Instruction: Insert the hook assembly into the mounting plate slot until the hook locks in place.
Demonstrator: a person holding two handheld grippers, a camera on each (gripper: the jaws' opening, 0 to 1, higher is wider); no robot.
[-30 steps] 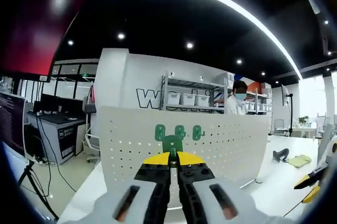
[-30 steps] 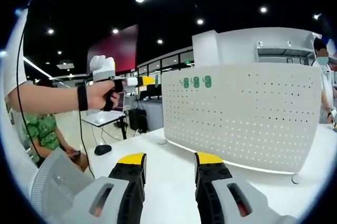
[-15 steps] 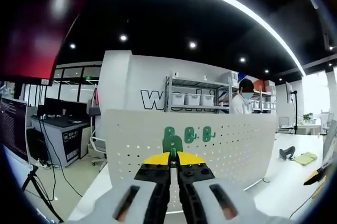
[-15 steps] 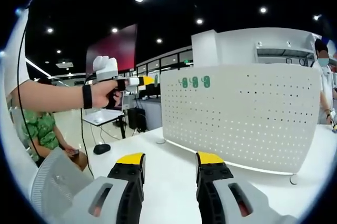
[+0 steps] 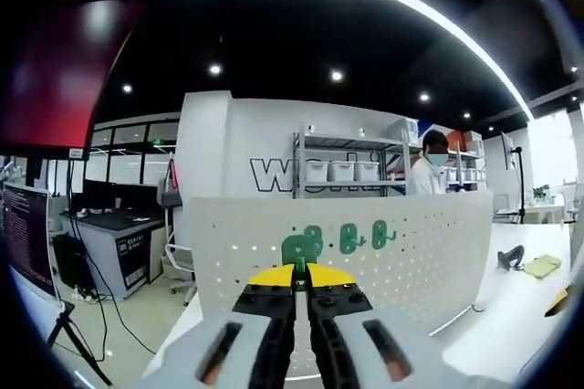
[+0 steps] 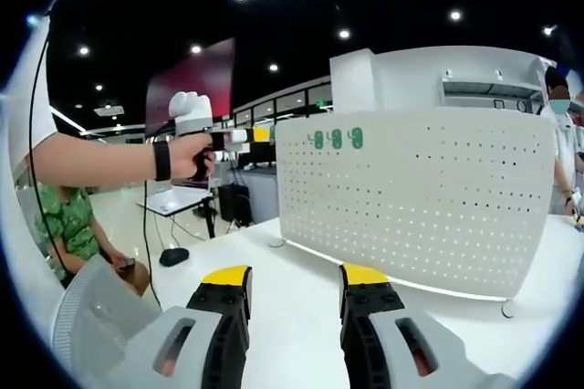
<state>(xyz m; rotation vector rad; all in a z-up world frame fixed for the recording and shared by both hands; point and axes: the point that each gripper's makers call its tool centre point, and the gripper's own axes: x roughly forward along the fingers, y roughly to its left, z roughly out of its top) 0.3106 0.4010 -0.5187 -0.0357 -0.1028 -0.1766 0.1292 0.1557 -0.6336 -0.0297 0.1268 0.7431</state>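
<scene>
The white pegboard (image 6: 415,197) stands upright on the white table (image 6: 292,298), with green hooks already hanging in its top row (image 5: 360,236). The main danger is a missed slot: the left gripper (image 5: 294,270) pinches the green hook piece (image 5: 299,248) by a thin edge, so a slight twist or a push against the plate between holes could knock the piece askew in the jaws or tip the light board backward. The piece sits just in front of the board's upper left corner, beside the hung hooks; whether it touches the board cannot be told. In the right gripper view the person's hand (image 6: 187,153) holds the left gripper raised at the board's top edge, forearm roughly level. The right gripper (image 6: 292,275) hovers low over the table, jaws apart and holding nothing.
</scene>
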